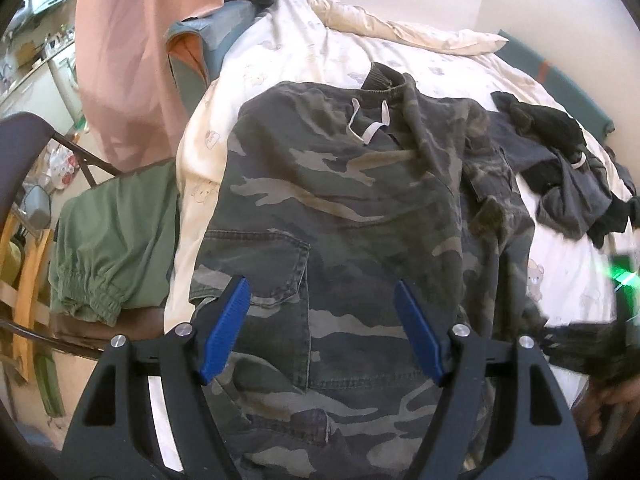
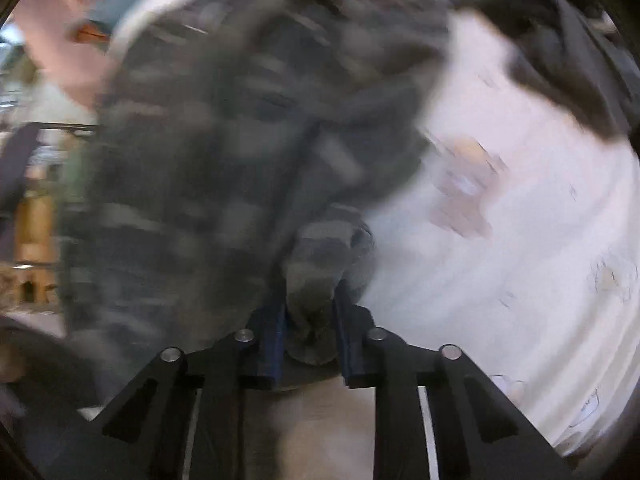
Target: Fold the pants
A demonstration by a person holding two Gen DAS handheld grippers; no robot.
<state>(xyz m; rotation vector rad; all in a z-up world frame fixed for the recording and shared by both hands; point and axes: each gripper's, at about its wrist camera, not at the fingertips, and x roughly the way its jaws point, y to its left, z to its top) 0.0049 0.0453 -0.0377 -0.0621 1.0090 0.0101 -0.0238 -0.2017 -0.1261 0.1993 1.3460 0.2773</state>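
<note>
Camouflage pants [image 1: 340, 208] lie spread on a bed with a white sheet [image 1: 304, 40], waistband and white drawstring toward the far end. My left gripper [image 1: 322, 296] hovers over the pants near a cargo pocket, its blue pads wide apart and gripping nothing. The right wrist view is blurred by motion. There my right gripper [image 2: 310, 300] has its blue pads close together on a bunched fold of the camouflage pants [image 2: 312, 264], which rises from between them. The pants [image 2: 240, 120] fill the left and middle of that view.
A green garment [image 1: 108, 240] lies over a chair at the left. Dark clothes [image 1: 560, 160] are heaped on the bed's right side. A pink curtain [image 1: 132, 60] hangs at the back left. A cream pillow [image 1: 400, 28] lies at the bed's head.
</note>
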